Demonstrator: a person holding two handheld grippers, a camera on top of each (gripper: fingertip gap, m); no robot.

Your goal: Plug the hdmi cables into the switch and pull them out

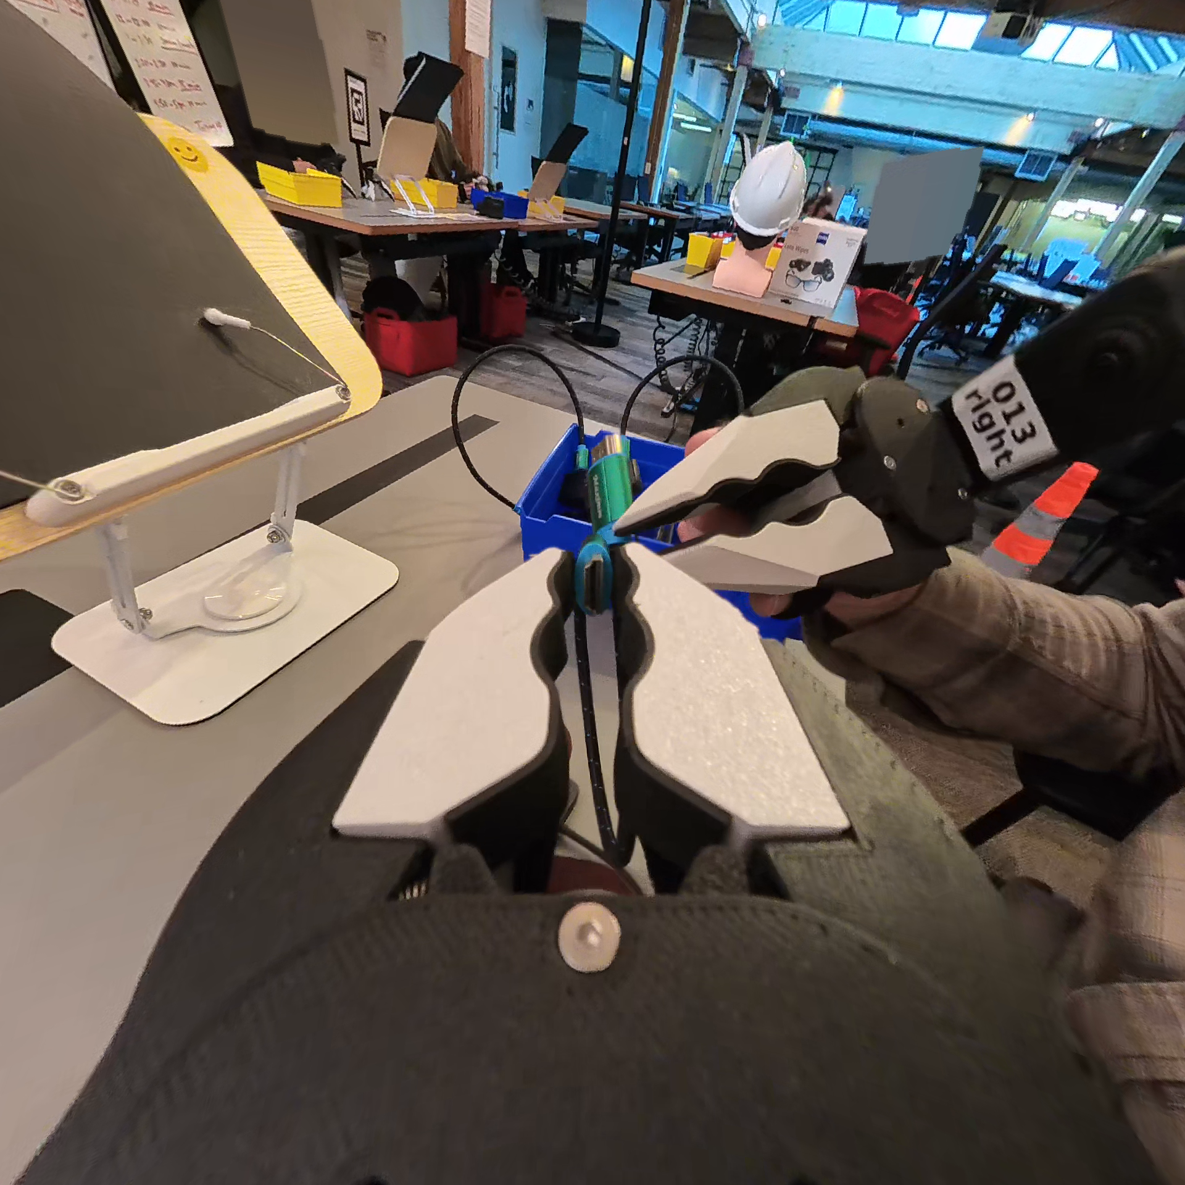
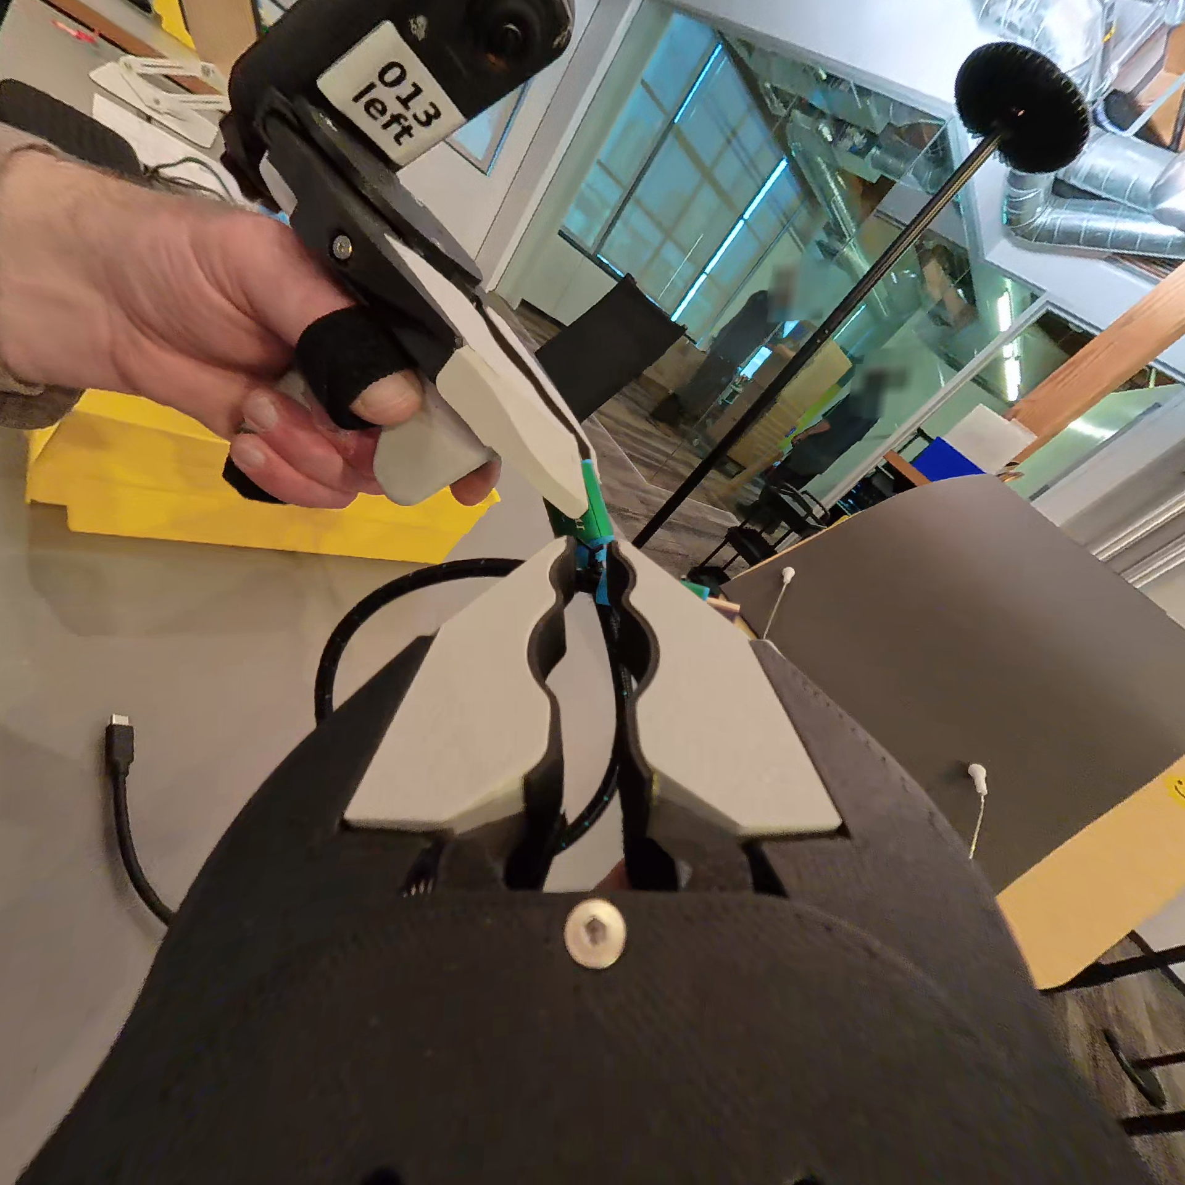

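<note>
Worktop point(image 1: 417, 513): grey, in an open workshop; we note a blue bin point(image 1: 545, 506) behind the tools.
Left hand-held gripper point(image 1: 593, 564): narrow, clamped on a blue-cased hdmi plug point(image 1: 593, 580); its black cable point(image 1: 593, 737) trails back between the fingers.
Right hand-held gripper point(image 2: 593, 558): narrow, tips pinching blue casing where plug meets switch.
Switch point(image 1: 609, 490): green, aloft over the bin, touching the plug.
Labels: we see a white printed tag point(image 1: 1003, 420) on each tool.

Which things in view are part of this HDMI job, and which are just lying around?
In the job:
- green HDMI switch
- blue HDMI plug with its black cable
- left hand-held gripper
- right hand-held gripper

Lying about:
- white stand
- yellow bin
- white hard hat
- traffic cone
</note>
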